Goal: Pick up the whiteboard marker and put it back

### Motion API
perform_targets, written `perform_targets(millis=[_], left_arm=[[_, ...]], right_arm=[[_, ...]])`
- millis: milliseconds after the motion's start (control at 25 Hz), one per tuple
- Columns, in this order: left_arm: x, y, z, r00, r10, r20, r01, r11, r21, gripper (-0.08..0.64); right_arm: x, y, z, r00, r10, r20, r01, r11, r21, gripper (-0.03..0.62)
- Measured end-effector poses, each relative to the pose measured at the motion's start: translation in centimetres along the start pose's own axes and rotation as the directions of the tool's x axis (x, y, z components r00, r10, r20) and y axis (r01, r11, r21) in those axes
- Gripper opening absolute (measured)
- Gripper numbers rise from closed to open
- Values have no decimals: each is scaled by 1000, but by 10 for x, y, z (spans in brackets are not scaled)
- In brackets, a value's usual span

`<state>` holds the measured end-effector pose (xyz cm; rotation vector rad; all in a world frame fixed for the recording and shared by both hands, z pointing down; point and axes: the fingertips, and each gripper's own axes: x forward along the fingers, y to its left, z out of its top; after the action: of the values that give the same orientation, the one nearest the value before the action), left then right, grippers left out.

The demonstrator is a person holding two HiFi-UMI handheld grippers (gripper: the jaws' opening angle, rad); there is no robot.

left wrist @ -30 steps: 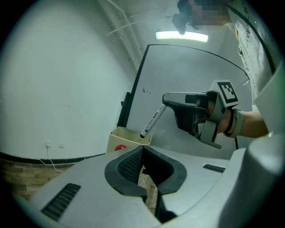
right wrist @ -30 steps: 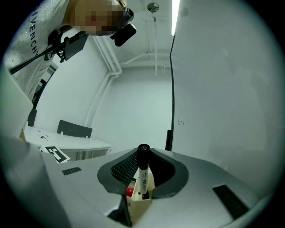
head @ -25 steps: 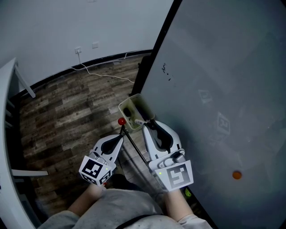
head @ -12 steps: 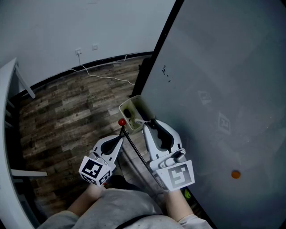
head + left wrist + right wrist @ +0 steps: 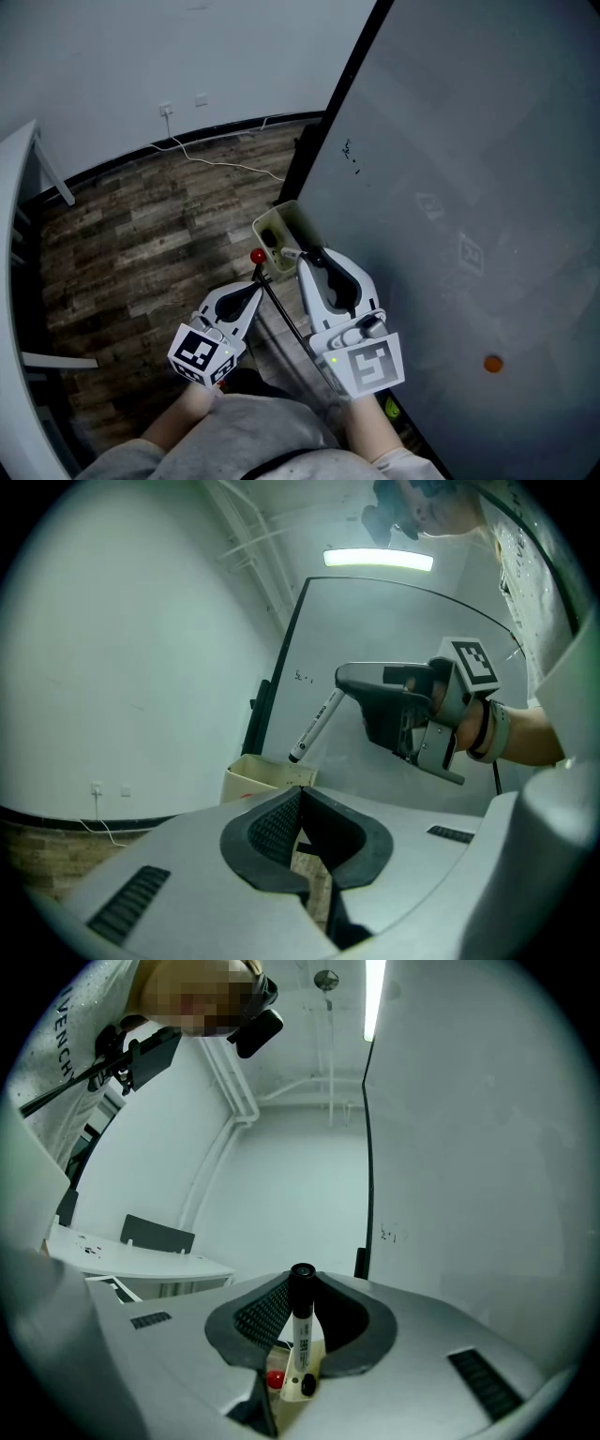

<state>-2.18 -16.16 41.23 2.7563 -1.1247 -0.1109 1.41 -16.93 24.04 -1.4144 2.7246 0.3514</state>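
Big grey whiteboard fills 1–5 o'clock of head view. Dark wood-plank floor lies at 9–11. Cream open-top plastic bin sits at the board's edge, 12 o'clock of both claws.

R gripper is clamped on the white-barrelled, black-capped whiteboard marker. Marker slants cap end low, just above bin rim; looks clear of it. L gripper is at 8 o'clock of R, jaws together, nothing in them. Small red ball sits just off L tip at 12 o'clock.

Step, my read: pick-up done, marker lifted. Next is the put-back: lower cap-first into bin, keep off rim, then let go.

Vs 1 s ago: R gripper w/ marker slightly higher, grip width same; L unmoved.
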Motion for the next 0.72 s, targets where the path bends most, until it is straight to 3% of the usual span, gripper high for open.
perform_targets(millis=[200,720], left_arm=[[1,-1,-3,1000,-11,-3,11,1000,5,14],[1,-8,-2,1000,-21,-8,21,1000,-3,15]], right_arm=[[-7,-2,-28,998,-15,-60,16,1000,11,83],[-21,-9,-53,994,-46,-98,49,998,32,84]])
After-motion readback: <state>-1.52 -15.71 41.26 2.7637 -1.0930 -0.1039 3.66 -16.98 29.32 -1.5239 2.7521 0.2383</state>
